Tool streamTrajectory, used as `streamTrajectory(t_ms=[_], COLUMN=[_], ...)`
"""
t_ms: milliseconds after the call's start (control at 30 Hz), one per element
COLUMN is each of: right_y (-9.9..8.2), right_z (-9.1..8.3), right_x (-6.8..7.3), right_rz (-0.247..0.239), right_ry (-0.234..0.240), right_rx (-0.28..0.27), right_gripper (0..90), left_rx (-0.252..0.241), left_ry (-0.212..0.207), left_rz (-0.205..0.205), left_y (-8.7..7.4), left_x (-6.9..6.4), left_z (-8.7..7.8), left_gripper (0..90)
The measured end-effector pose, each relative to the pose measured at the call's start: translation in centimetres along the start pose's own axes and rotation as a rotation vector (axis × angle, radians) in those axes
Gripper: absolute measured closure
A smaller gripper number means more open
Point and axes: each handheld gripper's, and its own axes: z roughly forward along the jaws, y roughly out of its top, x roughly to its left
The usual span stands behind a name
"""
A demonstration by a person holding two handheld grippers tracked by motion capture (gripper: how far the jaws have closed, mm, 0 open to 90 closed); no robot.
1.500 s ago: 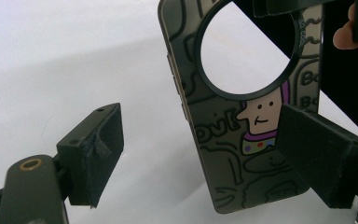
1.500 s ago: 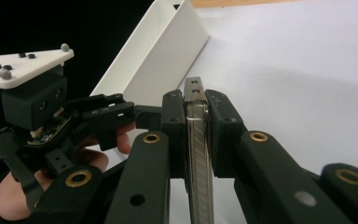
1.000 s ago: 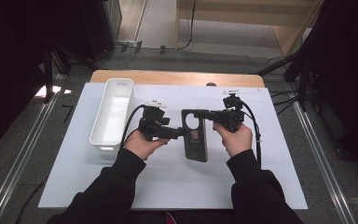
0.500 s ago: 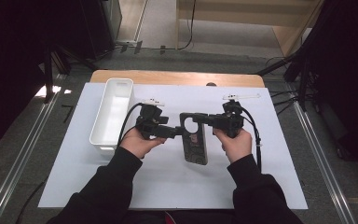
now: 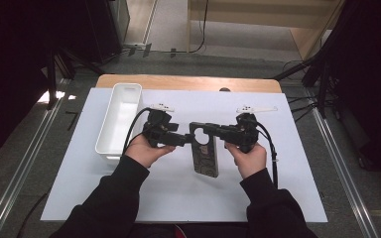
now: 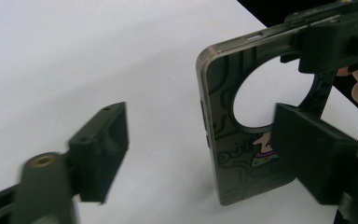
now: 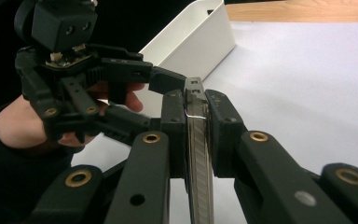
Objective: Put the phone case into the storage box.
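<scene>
We see a dark phone case point(image 5: 204, 151) with a large round camera cutout held between the two grippers over the white sheet point(image 5: 287, 163) that covers the table. The right gripper point(image 5: 211, 130) has its jaws narrowed onto the case's top edge: in the right gripper view the thin case point(image 7: 196, 154) stands edge-on between the two pads, both pressing on its faces. The left gripper point(image 5: 187, 140) reaches in from the other side, and its jaws have just been closing. In the left gripper view they stand fairly wide, one pad point(image 6: 103, 147) well clear of the case's long side, the other lying over the printed face just below the cutout; whether that pad actually touches the case point(image 6: 242, 135) we cannot quite tell, so we read this gripper as not yet clamped. The case hangs from the right jaws with its lower end reaching back toward the person, seemingly tilted up off the sheet. A white rectangular bin point(image 5: 120, 119) sits beyond the left gripper, on the side away from the case.
</scene>
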Motion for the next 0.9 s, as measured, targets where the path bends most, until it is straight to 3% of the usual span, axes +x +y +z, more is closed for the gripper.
streamTrajectory(t_ms=[433,600,900], right_y=[-0.4,-0.5,-0.8], right_z=[-0.2,0.0,0.2], right_x=[0.9,1.2,1.3], right_rz=[-0.016,-0.023,-0.018], right_ry=[0.012,0.013,0.015], right_rx=[-0.022,-0.021,-0.023], right_gripper=[77.5,77.6,77.6], left_rx=[0.017,0.032,0.054], left_ry=[0.005,-0.001,0.002], left_rz=[0.004,-0.013,-0.006], left_y=[0.2,0.2,0.1], left_x=[-0.3,-0.3,-0.4], left_z=[0.2,0.2,0.7], left_gripper=[24.7,33.0,37.7])
